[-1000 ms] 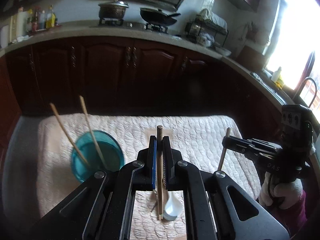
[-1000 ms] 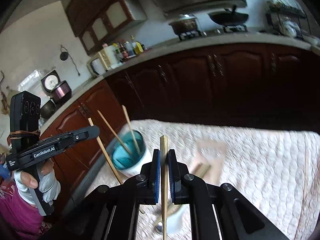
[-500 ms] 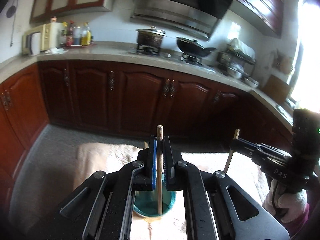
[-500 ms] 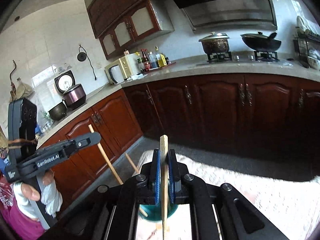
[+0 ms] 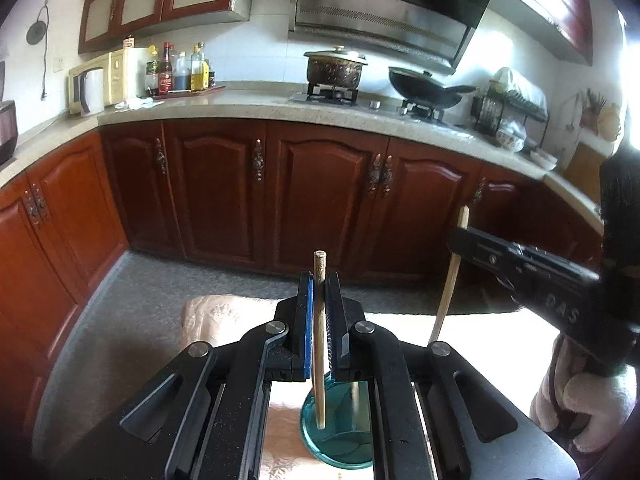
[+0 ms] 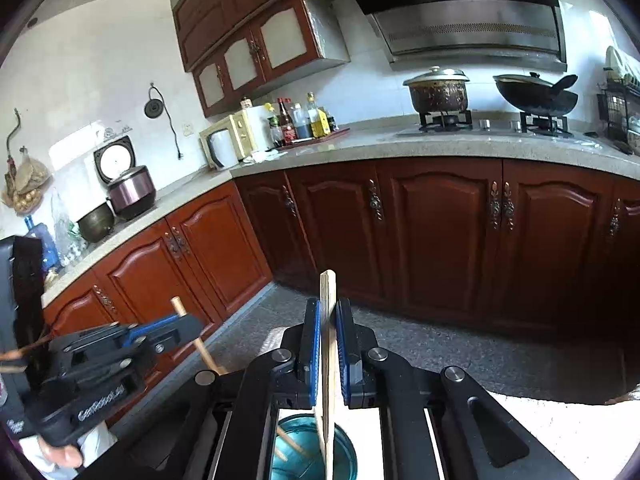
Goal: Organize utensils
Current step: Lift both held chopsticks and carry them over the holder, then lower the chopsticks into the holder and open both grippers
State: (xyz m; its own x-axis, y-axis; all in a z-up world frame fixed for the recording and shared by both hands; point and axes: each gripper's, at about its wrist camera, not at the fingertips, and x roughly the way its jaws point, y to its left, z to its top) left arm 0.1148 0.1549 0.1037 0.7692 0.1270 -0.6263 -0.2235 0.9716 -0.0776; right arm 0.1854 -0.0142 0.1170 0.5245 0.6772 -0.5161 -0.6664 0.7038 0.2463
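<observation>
My left gripper [image 5: 318, 280] is shut on a round wooden chopstick [image 5: 319, 360] held upright. Its lower end hangs in front of the mouth of the teal cup [image 5: 340, 444]. My right gripper [image 6: 328, 308] is shut on a flat wooden chopstick [image 6: 329, 360], which runs down across the teal cup [image 6: 344, 456]. Other chopsticks [image 6: 292, 446] lean inside that cup. Each gripper shows in the other's view: the right gripper [image 5: 456, 242] with its chopstick [image 5: 446, 296], and the left gripper [image 6: 192, 326] with its chopstick [image 6: 200, 344]. Gloved hands hold both.
The cup stands on a table under a pale quilted cloth [image 5: 208, 312], near its far edge. Beyond is grey floor [image 5: 152, 288] and dark wooden cabinets [image 5: 320, 192] under a counter with a pot [image 5: 336, 68], a wok [image 5: 424, 88] and a microwave [image 5: 100, 84].
Both grippers have carried their chopsticks across the table to the teal cup, which now lies right under the fingers. The views have tilted up, and the spoon and spatula are out of sight.
</observation>
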